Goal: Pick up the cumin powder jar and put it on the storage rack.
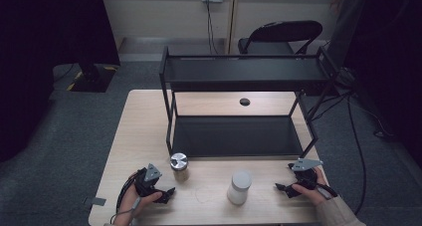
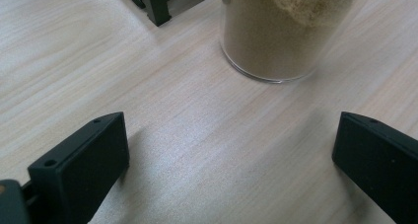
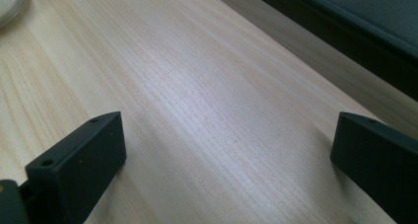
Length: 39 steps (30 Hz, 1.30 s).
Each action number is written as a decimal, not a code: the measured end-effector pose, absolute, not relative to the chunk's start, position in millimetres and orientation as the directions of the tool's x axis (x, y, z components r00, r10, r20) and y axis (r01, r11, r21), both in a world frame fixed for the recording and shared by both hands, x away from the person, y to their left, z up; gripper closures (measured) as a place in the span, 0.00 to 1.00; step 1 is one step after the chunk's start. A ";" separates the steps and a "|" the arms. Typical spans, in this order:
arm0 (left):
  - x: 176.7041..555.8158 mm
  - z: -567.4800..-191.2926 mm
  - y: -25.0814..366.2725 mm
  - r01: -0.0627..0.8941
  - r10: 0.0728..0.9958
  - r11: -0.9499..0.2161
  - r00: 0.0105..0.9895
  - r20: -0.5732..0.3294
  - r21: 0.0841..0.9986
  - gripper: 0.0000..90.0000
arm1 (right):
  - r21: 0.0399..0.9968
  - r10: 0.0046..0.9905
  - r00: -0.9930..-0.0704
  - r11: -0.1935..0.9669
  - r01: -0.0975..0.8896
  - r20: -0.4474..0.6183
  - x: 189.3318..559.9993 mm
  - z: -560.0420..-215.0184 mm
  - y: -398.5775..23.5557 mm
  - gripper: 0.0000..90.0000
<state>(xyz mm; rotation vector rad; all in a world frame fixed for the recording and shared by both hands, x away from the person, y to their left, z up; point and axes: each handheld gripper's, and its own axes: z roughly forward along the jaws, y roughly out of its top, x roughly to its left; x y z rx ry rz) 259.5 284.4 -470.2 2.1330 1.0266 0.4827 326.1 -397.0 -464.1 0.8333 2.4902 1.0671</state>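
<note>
A clear glass jar (image 1: 179, 167) with a shiny metal lid and tan powder inside stands near the table's front left. A white plastic bottle (image 1: 239, 187) stands at the front middle. My left gripper (image 1: 168, 194) rests on the table just below-left of the jar, open and empty. In the left gripper view the jar (image 2: 283, 31) stands ahead of the spread jaws, apart from them. My right gripper (image 1: 281, 188) lies on the table right of the white bottle, open and empty. The bottle's base (image 3: 7, 4) shows at the top left corner of the right gripper view.
A black two-level metal shelf rack (image 1: 239, 136) stands across the middle of the wooden table (image 1: 144, 131), its lower shelf close behind the jar and bottle. A rack foot (image 2: 157, 9) is left of the jar. A black chair (image 1: 281, 37) stands behind the table.
</note>
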 end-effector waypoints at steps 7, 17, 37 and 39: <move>259.1 -468.4 282.0 0.532 0.795 -0.433 0.605 0.030 0.727 0.00 | 0.735 0.618 -0.784 0.554 0.390 -0.050 326.1 -464.1 -397.1 0.00; 258.7 -468.2 280.9 0.537 0.799 -0.429 0.600 0.029 0.727 0.00 | 0.735 0.618 -0.784 0.554 0.391 -0.049 326.1 -464.1 -397.1 0.00; 260.5 -468.1 285.9 0.521 0.784 -0.387 0.620 -0.027 0.761 0.01 | 0.735 0.618 -0.784 0.554 0.390 -0.050 326.1 -464.1 -397.1 0.00; 260.4 -468.0 284.0 0.519 0.785 -0.378 0.619 -0.032 0.766 0.02 | 0.735 0.618 -0.784 0.554 0.391 -0.049 326.1 -464.1 -397.0 0.00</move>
